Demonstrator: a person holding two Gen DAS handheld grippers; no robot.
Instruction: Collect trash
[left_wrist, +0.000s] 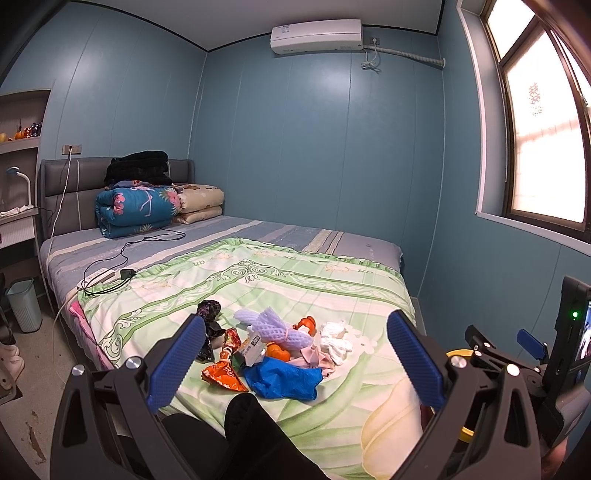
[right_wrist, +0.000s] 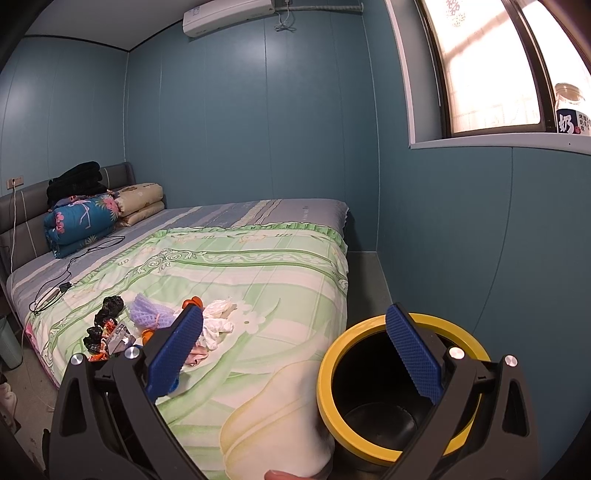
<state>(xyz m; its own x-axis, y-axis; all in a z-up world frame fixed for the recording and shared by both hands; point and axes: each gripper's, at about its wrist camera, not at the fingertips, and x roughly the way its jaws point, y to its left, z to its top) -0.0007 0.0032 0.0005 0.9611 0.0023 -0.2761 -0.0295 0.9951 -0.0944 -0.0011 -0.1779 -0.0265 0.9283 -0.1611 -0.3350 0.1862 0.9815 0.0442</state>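
Both wide apart & holding nothing, left gripper (left_wrist: 295, 354) over trash pile (left_wrist: 273, 354) on bed (left_wrist: 295, 273), right gripper (right_wrist: 295, 350) w/ bin (right_wrist: 332, 369) at 3 o'clock: could drop light bits beside bin if grabbed loosely.

Soft matt cloth quilt (left_wrist: 280, 280) covers the bed. A glossy crinkled blue plastic bag (left_wrist: 282, 378), purple foam netting (left_wrist: 275, 328) and crumpled white tissue (left_wrist: 336, 339) lie near; the bin (right_wrist: 332, 369) looks smooth plastic.
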